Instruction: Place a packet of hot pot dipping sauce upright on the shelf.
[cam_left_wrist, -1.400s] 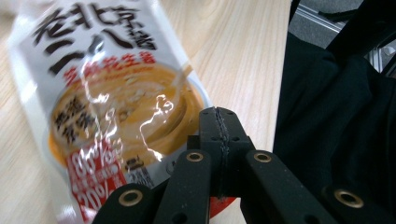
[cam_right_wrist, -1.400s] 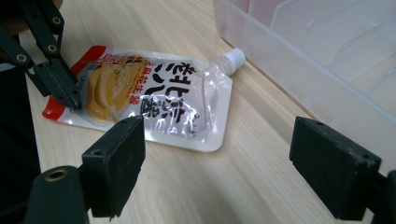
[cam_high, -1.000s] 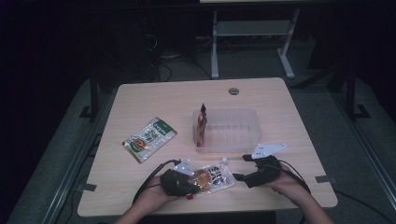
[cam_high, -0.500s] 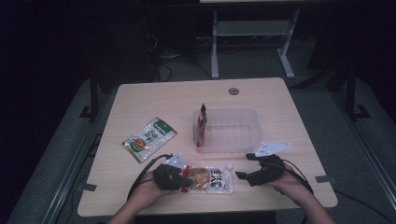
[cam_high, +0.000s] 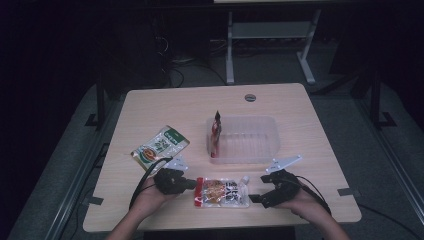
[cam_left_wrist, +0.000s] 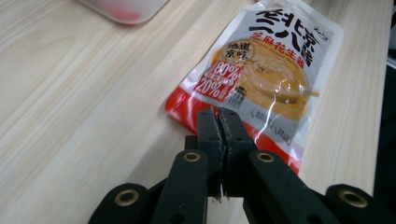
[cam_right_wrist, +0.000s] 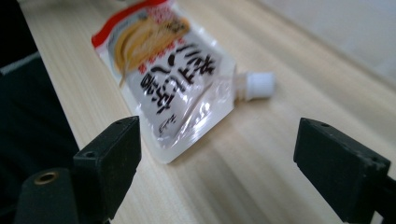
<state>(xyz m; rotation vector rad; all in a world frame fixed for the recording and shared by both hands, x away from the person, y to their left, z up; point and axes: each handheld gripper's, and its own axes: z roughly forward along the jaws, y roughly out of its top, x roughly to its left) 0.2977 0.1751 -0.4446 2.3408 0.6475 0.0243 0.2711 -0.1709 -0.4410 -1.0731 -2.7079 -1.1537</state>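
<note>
Lying flat at the bench (cam_high: 150, 107) front edge: pouch (cam_high: 222, 192), between left gripper (cam_high: 192, 184) and right gripper (cam_high: 255, 199). Pinching together at the pouch's red end, apparently nothing between: left jaws. Standing wide apart before the capped end: right jaws. Probably soft, slick, light; best gripped by a flat seam.

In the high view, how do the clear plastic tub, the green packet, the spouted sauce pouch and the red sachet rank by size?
1. Clear plastic tub, largest.
2. Green packet and spouted sauce pouch: look alike, so unranked.
3. Red sachet, propped in the tub, smallest.
</note>
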